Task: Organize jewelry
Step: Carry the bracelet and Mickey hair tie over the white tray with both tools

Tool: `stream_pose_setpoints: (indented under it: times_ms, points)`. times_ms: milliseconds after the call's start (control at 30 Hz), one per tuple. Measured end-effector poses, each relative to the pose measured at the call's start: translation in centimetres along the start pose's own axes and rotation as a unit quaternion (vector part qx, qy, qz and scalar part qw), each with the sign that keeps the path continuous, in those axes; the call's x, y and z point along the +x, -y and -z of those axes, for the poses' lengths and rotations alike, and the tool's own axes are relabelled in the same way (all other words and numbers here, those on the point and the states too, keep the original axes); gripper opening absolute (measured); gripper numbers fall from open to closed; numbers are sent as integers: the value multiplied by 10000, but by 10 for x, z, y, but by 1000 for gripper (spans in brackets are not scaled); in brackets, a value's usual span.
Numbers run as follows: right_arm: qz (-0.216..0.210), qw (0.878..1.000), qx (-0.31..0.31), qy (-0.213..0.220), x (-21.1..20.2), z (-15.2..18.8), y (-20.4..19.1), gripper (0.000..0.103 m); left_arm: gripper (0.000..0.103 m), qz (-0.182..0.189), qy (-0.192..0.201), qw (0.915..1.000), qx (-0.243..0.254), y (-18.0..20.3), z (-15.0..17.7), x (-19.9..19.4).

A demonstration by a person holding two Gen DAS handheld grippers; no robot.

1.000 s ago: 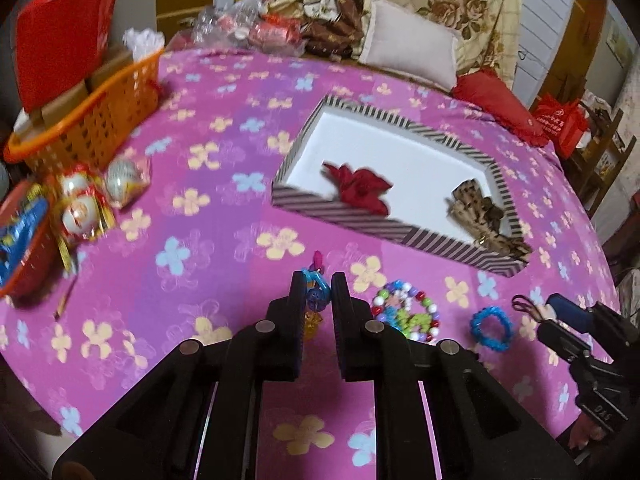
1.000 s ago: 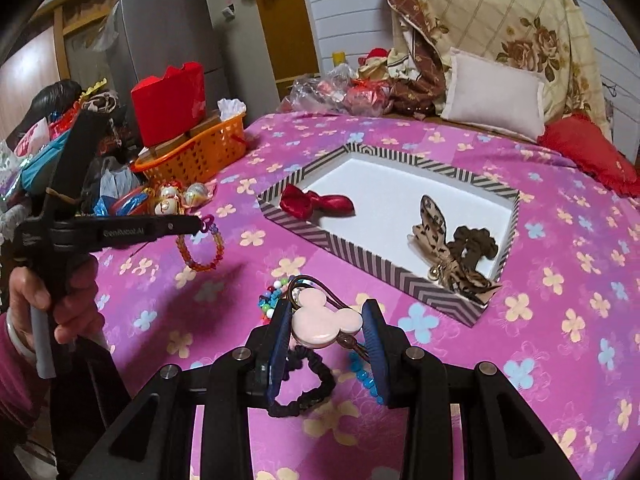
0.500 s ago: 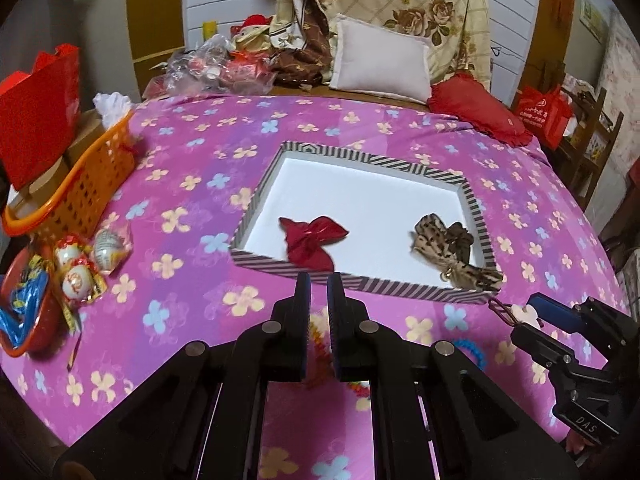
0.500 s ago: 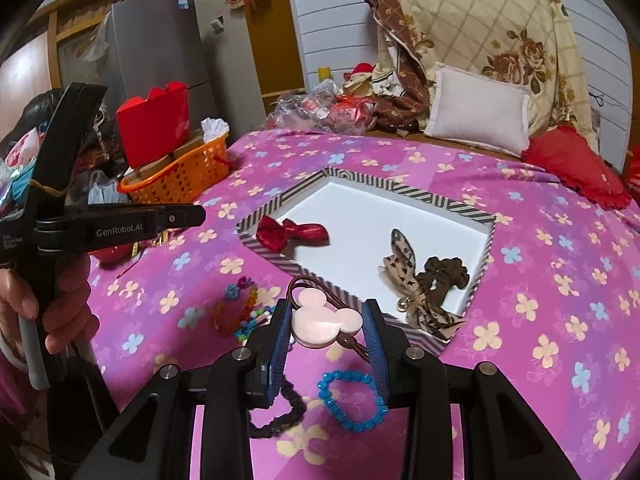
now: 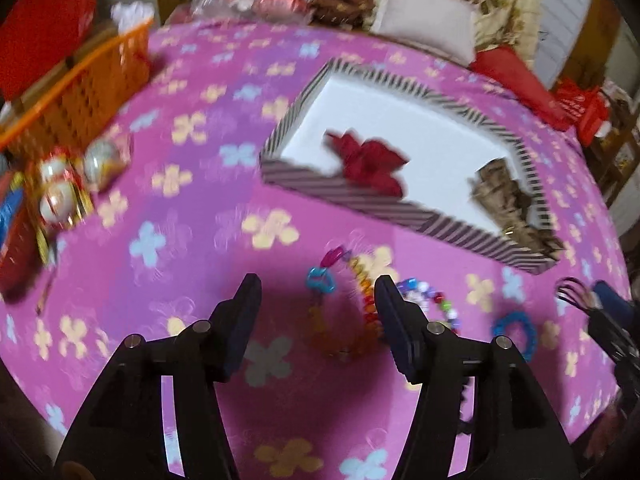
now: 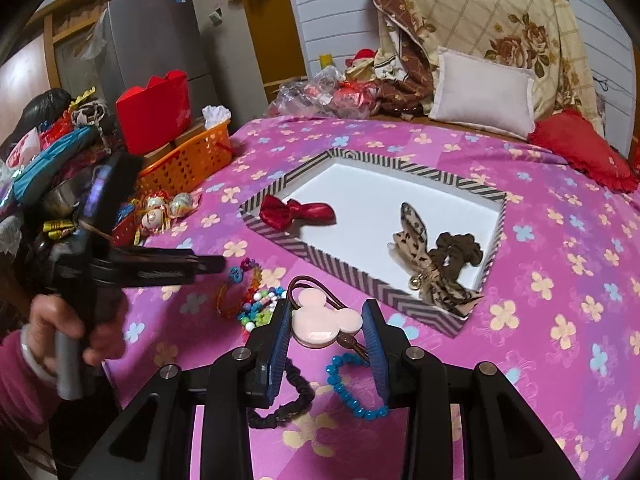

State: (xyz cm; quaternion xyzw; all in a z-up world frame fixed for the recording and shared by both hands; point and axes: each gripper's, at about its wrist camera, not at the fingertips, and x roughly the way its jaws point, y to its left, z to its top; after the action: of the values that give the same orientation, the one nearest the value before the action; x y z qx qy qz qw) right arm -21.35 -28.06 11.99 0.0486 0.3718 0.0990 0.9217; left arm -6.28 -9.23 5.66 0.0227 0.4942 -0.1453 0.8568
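While my left gripper [image 5: 316,296] hangs with its jaws spread wide and nothing between them, the orange bead bracelet [image 5: 352,316] lies flat on the pink flowered cloth [image 5: 192,240] right under the gap, its loop stretched lengthwise away from me toward the striped box [image 5: 360,200], with the blue and pink charms [image 5: 322,278] at its far end. Just to its right sits the multicoloured bead bracelet [image 5: 430,300], and beyond that the blue bead bracelet [image 5: 516,330].

My right gripper [image 6: 328,322] is closed on the pink mouse-head hair tie [image 6: 324,322], whose flat face is turned up and whose ears point right and up-left; its brown cord loop [image 6: 304,282] reaches forward toward the box. Inside the box lie the red bow [image 6: 296,214], long axis running left to right, and the leopard bow [image 6: 420,256] beside a brown scrunchie [image 6: 458,250]. A black scrunchie [image 6: 286,408] lies under my right fingers.
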Motion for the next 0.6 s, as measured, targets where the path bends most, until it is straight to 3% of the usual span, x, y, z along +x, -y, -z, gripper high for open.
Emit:
stream_pose_setpoints:
  times_ms: [200,433,467,533,600]
  points:
    - [21,10000,-62,-47,0,3,-1,35,56,-289,-83,9986,442,10,11,32]
    - [21,9999,44,-87,5,4,5,35,55,-349,-30,9985,424,1,3,48]
    - [18,9999,53,-92,6,3,6,35,51,-312,15,9983,484,3,3,48]
    - [15,9999,64,-91,6,3,6,35,20,-181,43,9978,643,7,2,47]
    - [11,9999,54,-89,6,3,6,35,20,-62,6,9973,733,11,3,45]
